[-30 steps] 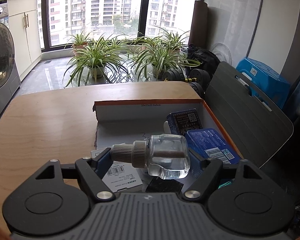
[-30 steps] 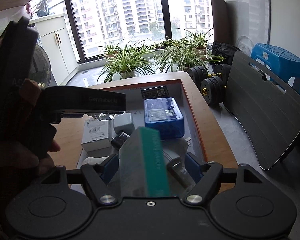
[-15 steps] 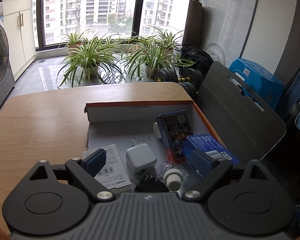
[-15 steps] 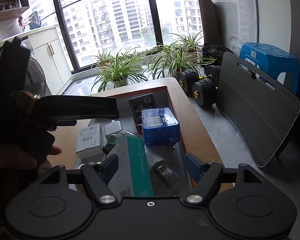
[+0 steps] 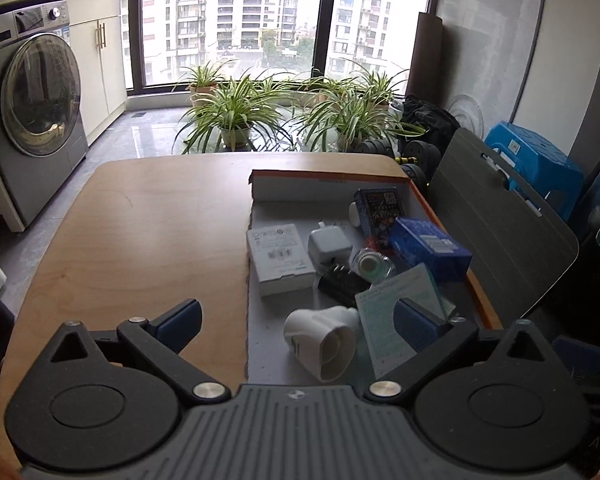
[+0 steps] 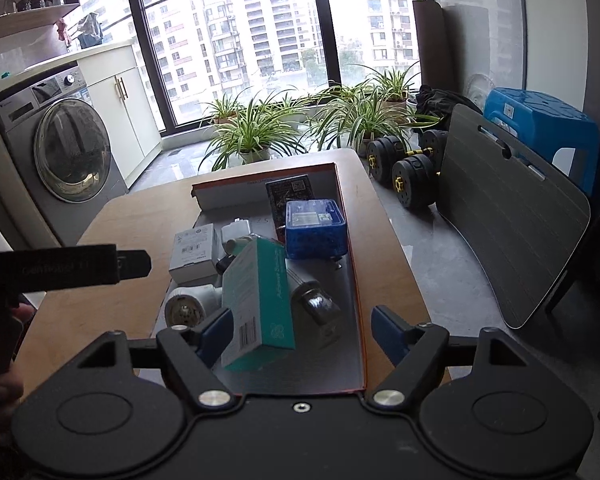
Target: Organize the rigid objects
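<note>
both grippers wide open, holding nothing
teal box (image 6: 260, 300) lies in tray (image 6: 358, 312), at 11 o'clock of right gripper (image 6: 302, 330); left gripper (image 5: 296, 320) over tray's left edge.

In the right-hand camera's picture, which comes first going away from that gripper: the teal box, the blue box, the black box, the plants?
From the right gripper, nearest first:
1. Teal box, just off its left finger, in the tray's near end.
2. Blue box, mid-tray, toward the right wall.
3. Black box, at the tray's far end.
4. Plants, on the floor by the window.
</note>
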`<move>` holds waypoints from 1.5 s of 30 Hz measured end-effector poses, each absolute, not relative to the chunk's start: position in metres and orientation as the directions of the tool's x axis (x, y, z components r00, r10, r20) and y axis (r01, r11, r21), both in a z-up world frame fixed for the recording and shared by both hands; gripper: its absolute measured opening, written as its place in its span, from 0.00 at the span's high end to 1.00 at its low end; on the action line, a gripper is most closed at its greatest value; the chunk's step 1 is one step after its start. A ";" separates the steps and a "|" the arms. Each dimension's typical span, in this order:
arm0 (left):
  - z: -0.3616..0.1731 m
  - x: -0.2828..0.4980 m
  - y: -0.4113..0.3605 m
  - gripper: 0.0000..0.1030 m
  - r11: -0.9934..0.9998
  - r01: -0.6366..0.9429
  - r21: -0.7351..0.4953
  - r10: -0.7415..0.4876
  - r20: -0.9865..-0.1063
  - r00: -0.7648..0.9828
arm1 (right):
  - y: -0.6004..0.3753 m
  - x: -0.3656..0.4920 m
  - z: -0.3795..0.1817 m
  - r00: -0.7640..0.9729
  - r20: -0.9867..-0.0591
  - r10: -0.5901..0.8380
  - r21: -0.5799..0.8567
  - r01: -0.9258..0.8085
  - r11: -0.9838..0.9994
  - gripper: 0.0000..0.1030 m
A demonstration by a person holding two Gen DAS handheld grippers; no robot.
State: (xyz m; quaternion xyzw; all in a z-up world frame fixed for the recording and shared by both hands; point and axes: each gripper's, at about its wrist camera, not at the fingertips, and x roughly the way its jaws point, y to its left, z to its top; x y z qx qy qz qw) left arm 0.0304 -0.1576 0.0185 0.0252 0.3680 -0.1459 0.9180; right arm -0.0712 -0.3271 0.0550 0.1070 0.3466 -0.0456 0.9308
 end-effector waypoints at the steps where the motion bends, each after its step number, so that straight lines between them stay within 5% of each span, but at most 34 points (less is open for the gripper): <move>1: 0.016 0.025 -0.155 0.00 0.959 0.280 -0.049 -0.236 -0.686 0.689 | -0.327 -0.074 0.054 0.753 -0.658 -0.009 0.168 0.159 0.973 0.13; 45: -0.028 -0.019 -0.153 0.00 0.962 0.268 -0.062 -0.227 -0.730 0.644 | -0.318 -0.090 0.027 0.716 -0.698 0.029 0.146 0.102 0.984 0.12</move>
